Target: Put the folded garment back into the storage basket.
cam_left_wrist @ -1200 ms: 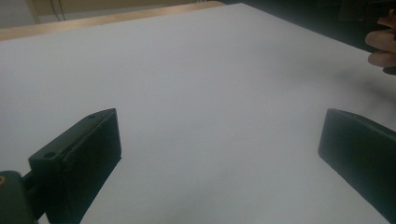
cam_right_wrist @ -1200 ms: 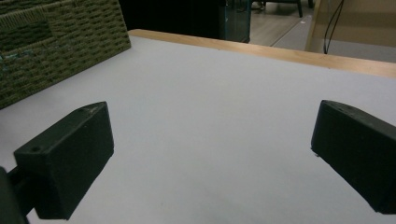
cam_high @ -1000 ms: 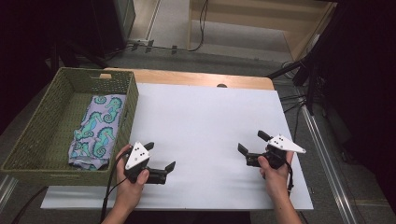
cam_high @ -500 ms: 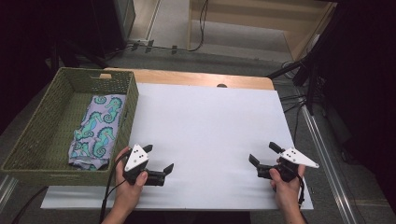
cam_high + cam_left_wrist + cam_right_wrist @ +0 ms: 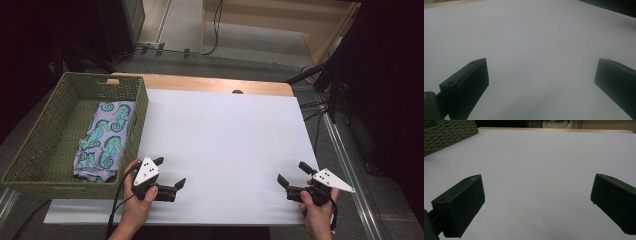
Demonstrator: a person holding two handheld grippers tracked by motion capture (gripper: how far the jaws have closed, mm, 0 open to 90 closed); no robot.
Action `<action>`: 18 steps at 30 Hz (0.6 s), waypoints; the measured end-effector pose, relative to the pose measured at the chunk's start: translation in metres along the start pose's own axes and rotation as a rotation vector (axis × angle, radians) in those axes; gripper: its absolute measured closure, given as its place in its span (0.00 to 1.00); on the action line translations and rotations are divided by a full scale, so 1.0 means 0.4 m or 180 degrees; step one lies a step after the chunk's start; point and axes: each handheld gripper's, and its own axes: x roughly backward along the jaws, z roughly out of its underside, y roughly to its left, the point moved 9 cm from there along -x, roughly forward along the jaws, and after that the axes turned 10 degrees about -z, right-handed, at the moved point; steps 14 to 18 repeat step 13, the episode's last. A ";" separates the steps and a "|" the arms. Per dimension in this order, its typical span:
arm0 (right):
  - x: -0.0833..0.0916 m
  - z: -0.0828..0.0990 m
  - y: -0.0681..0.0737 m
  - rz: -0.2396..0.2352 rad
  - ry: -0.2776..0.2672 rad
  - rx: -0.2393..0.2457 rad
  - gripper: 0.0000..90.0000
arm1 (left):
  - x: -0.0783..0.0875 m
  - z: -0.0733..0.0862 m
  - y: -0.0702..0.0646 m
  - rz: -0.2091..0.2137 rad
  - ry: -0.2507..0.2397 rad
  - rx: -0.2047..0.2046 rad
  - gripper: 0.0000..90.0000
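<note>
Held the left gripper (image 5: 169, 171) in the left hand (image 5: 137, 200) at the near edge of the desk (image 5: 210, 84), toward its near left corner. Placed just beside the near right corner of the woven basket (image 5: 142, 107) and apart from it. Pointed its jaws toward the right and slightly toward the far edge. Showed the jaws released and spread wide, with nothing grasped. Confirmed in the left gripper view (image 5: 541, 82), with the bare white sheet (image 5: 536, 37) between the two black jaws.

Held the right gripper (image 5: 292, 173) in the right hand (image 5: 315, 207) at the near right corner of the white sheet (image 5: 225, 145), well apart from the left gripper. Pointed its jaws toward the left. Showed these jaws likewise released and wide apart, grasping nothing. Confirmed in the right gripper view (image 5: 537, 202), with the basket wall (image 5: 449, 132) visible far off at the upper left.

Found the seahorse-print cloth (image 5: 102, 140) inside the basket, along its right wall, lying flat and reaching from near the far wall to the near wall. Touched by neither gripper, and nearer to the left one.

Set the basket along the left edge of the desk, beside the left edge of the white sheet.
</note>
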 end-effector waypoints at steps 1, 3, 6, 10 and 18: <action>0.002 0.002 -0.002 0.0007 0.0006 0.0002 0.00 | 0.000 0.001 0.000 0.0003 0.0006 0.0001 0.00; 0.005 0.001 -0.004 0.0002 -0.0028 -0.0017 0.00 | 0.000 0.001 -0.001 0.0000 -0.0003 0.0007 0.00; 0.005 0.002 -0.006 -0.0004 -0.0032 -0.0011 0.00 | 0.000 0.002 0.000 -0.0004 0.0000 0.0019 0.00; 0.004 0.003 -0.007 -0.0013 -0.0035 -0.0016 0.00 | -0.002 0.004 0.001 -0.0019 0.0020 0.0000 0.00; 0.003 0.004 -0.006 -0.0018 -0.0033 -0.0011 0.00 | -0.003 0.004 0.000 -0.0036 0.0030 -0.0005 0.00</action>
